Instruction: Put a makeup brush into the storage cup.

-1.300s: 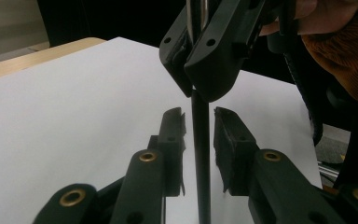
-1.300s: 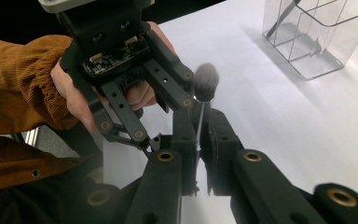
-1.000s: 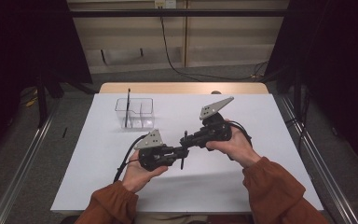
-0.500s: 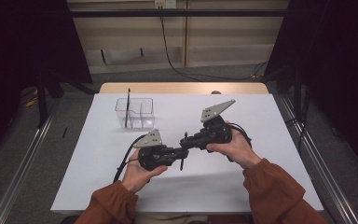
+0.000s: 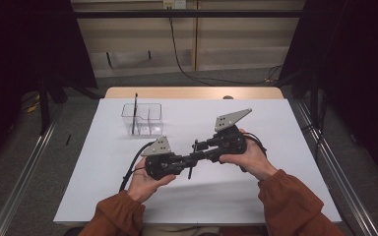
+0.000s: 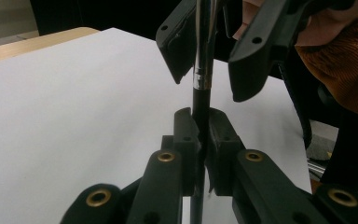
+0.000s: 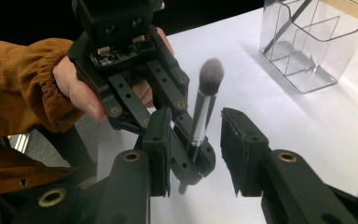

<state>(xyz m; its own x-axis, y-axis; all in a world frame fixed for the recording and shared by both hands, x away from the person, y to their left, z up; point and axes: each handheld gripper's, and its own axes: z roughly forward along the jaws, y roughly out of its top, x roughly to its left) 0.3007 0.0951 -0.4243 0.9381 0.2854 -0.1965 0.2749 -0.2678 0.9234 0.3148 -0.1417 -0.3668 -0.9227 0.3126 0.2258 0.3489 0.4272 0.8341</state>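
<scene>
Right gripper view shows the right gripper (image 7: 196, 154) with jaws just spread off the brush (image 7: 204, 105) — now pinched only by the left gripper (image 7: 179, 135), jaws pressed on its handle above the counter (image 5: 285, 128) — so the handover looks done.

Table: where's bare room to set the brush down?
Bare: table right of the right gripper, near edge, and left of the organizer. Crowded: centre, where left gripper clamps the brush, right jaws just opening round it.

The makeup brush's (image 6: 201, 70) bristle end is cut off by the frame's top.
</scene>
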